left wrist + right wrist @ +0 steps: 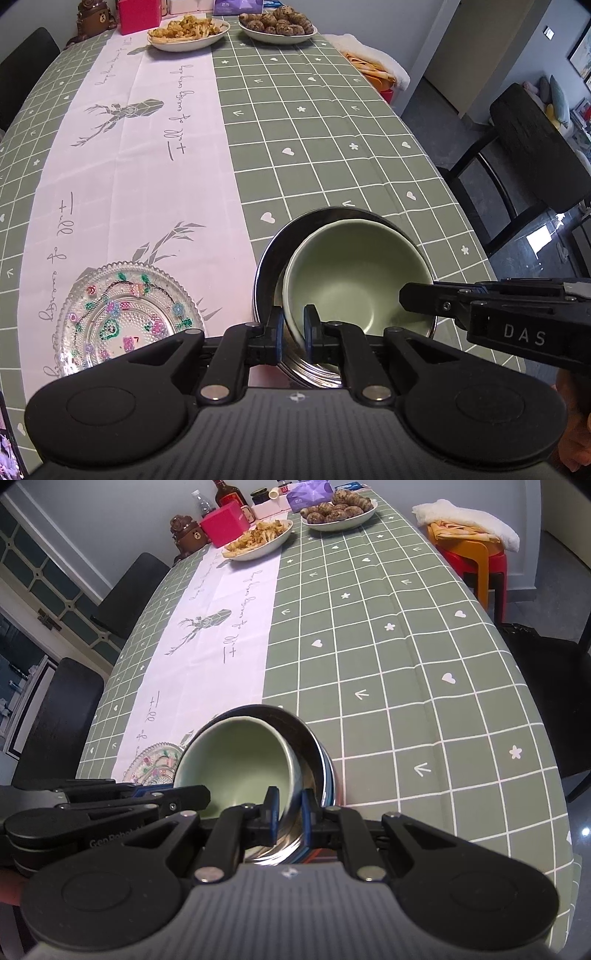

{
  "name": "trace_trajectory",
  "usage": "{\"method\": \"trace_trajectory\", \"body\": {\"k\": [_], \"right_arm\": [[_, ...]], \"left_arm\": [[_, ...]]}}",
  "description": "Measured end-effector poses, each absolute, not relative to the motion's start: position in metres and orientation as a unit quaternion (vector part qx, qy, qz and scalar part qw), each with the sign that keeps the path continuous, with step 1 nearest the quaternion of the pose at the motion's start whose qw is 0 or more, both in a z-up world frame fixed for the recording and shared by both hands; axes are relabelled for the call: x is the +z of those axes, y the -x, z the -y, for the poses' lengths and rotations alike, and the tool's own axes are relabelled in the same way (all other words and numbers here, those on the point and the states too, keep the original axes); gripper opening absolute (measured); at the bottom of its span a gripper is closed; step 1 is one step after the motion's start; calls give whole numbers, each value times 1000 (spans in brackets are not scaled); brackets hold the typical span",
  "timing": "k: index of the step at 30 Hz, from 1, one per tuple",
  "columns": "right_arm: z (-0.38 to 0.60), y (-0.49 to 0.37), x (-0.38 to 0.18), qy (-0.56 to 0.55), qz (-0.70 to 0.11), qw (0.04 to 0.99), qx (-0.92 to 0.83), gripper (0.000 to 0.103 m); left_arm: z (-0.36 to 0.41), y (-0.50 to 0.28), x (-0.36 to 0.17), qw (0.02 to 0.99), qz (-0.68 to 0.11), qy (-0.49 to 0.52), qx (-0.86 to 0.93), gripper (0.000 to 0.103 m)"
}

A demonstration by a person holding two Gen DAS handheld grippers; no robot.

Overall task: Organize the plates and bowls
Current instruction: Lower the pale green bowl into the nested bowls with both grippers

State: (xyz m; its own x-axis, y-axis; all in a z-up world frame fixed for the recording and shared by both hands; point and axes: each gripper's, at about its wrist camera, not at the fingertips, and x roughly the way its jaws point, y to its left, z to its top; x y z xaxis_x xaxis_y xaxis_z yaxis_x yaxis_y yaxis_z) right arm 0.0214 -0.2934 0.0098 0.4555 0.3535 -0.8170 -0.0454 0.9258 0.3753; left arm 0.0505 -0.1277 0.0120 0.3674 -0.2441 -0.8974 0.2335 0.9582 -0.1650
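Note:
A pale green bowl (354, 280) sits inside a steel bowl (269, 251) near the table's front edge; both also show in the right wrist view, the green bowl (236, 760) inside the steel bowl (310, 746). My left gripper (293, 332) is shut on the near left rims of the stacked bowls. My right gripper (287, 812) is shut on their right rims; it shows in the left wrist view as a black arm (480, 306). A patterned glass plate (125, 314) lies to the left on the table.
Two white dishes of food (188, 31) (277, 26) stand at the far end with a pink box (138, 14) and bottles (229, 491). Dark chairs (535, 147) (125, 590) flank the table. A red and orange stool with a white towel (469, 520) is at right.

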Motion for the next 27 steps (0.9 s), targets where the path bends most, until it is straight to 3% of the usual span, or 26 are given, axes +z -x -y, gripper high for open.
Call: {"method": "trace_trajectory", "body": {"k": [15,19,27], "right_arm": [[274,-31,13,-76,-523,841,117,14],[269,-34,15,-68,-528,837,126,26],[266,-41,18,-55,-545,827,127,27]], "left_arm": [[128,-55,12,821,-551,3,-149,13],[126,-56,12,817,-555,5,-154,16],[127,-58,18,812,-560,-7,-164,22]]}}
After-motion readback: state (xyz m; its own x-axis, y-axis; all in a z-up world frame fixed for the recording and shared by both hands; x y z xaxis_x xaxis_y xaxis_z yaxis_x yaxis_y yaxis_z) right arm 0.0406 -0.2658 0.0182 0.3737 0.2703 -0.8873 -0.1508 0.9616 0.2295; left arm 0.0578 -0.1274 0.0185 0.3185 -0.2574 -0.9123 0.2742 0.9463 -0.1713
